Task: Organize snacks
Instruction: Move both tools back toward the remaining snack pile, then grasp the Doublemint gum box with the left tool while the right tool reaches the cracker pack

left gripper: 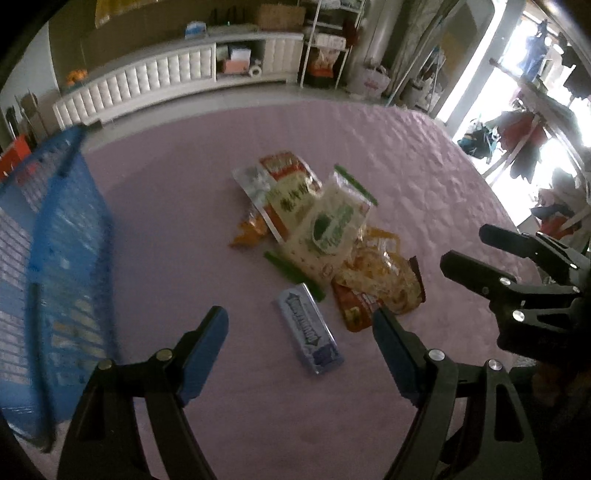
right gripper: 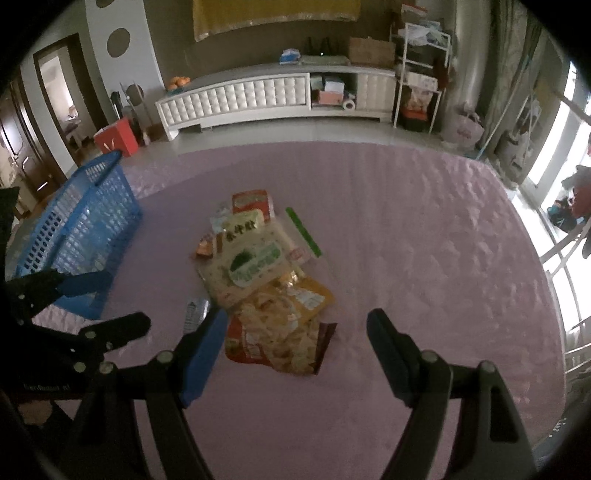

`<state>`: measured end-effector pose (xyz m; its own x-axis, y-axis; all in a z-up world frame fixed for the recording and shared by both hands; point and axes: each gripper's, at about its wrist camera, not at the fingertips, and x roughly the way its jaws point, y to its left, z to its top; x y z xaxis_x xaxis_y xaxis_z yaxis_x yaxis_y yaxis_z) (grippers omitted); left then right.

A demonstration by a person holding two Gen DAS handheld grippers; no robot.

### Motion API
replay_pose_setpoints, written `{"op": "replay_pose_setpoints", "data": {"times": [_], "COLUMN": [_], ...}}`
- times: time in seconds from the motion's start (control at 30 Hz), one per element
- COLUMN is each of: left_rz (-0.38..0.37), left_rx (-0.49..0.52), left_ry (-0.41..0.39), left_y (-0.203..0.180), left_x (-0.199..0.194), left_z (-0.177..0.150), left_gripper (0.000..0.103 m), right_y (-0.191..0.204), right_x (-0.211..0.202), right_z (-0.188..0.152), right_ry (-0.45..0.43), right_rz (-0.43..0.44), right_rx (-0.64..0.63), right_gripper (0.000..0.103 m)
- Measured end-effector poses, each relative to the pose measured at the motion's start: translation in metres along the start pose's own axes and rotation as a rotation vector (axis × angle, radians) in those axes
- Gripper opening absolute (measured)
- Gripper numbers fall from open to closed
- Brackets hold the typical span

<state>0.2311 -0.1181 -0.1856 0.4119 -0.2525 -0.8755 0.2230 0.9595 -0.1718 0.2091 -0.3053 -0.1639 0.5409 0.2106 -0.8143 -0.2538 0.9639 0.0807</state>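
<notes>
Jaws of left gripper wide apart, holding nothing; jaws of right gripper equally wide, empty. Both hover above pink bedspread. Snack packets heaped at 12 o'clock from left gripper. Silver-blue gum pack lies between left fingertips, untouched. Blue basket at 10 o'clock from right gripper, apart from heap.

A long low white cabinet with tufted padded fronts stands against a dark olive wall, with an open compartment holding boxes. A yellow cloth hangs above it. A white wire shelf rack stands just beside the cabinet's right end. A dark wooden doorway opens on the left. Bright daylight floods through tall windows on the right. The floor is pale grey.
</notes>
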Motion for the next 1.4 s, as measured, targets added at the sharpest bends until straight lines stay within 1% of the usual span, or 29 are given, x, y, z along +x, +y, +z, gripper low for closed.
{"op": "replay_pose_setpoints", "data": {"times": [0.03,0.1,0.17,0.3,0.33,0.37,0.43,0.5,0.57,0.6,0.63,0.7,0.83,0.93,1.07,1.17,1.33,1.4], "left_rz": [0.002,0.008,-0.010,0.004,0.010,0.017,0.032,0.029,0.038,0.045,0.057,0.056,0.023,0.003,-0.006,0.005,0.049,0.063], "left_rx": [-0.004,-0.019,-0.020,-0.015,-0.021,-0.023,-0.023,-0.018,-0.002,0.012,0.023,0.033,0.032,0.023,0.010,0.003,0.002,0.008], "left_ry": [0.012,0.005,0.033,0.064,0.078,0.084,0.095,0.112,0.111,0.108,0.104,0.102,0.098,0.081,0.027,-0.028,-0.100,-0.114], "left_y": [-0.001,-0.003,-0.005,-0.006,-0.006,-0.005,-0.004,-0.005,-0.008,-0.009,-0.011,-0.011,-0.007,-0.005,0.000,0.007,0.023,0.027], "left_x": [0.008,0.017,0.029,0.048,0.053,0.056,0.062,0.067,0.069,0.069,0.067,0.066,0.063,0.058,0.039,0.022,0.004,0.003], "left_z": [-0.001,-0.003,-0.004,-0.005,-0.006,-0.006,-0.008,-0.011,-0.014,-0.016,-0.017,-0.018,-0.020,-0.022,-0.021,-0.014,0.002,0.008], "left_gripper": [0.079,0.079,0.079,0.077,0.073,0.067,0.062,0.057,0.049,0.043,0.040,0.039,0.033,0.031,0.030,0.030,0.030,0.030], "right_y": [-0.001,-0.002,-0.001,-0.004,-0.006,-0.007,-0.010,-0.012,-0.013,-0.014,-0.015,-0.014,-0.012,-0.011,-0.006,-0.001,0.000,0.004], "right_x": [0.004,0.012,0.022,0.037,0.040,0.042,0.044,0.044,0.046,0.047,0.048,0.047,0.047,0.049,0.050,0.049,0.053,0.056], "right_z": [-0.001,-0.003,-0.007,-0.010,-0.011,-0.011,-0.012,-0.013,-0.014,-0.014,-0.015,-0.016,-0.017,-0.019,-0.016,-0.009,0.011,0.021], "right_ry": [0.002,0.006,0.019,0.044,0.050,0.054,0.058,0.058,0.071,0.078,0.084,0.082,0.081,0.091,0.101,0.096,0.114,0.114], "right_rz": [0.003,0.000,-0.002,-0.016,-0.019,-0.019,-0.028,-0.041,-0.026,-0.007,0.009,0.001,-0.007,0.003,0.035,0.032,0.103,0.121], "right_rx": [-0.002,-0.017,-0.045,-0.059,-0.060,-0.060,-0.059,-0.062,-0.048,-0.035,-0.025,-0.033,-0.040,-0.022,0.001,0.001,0.093,0.112], "right_gripper": [0.082,0.082,0.082,0.082,0.082,0.082,0.082,0.082,0.082,0.082,0.082,0.082,0.082,0.082,0.082,0.082,0.082,0.082]}}
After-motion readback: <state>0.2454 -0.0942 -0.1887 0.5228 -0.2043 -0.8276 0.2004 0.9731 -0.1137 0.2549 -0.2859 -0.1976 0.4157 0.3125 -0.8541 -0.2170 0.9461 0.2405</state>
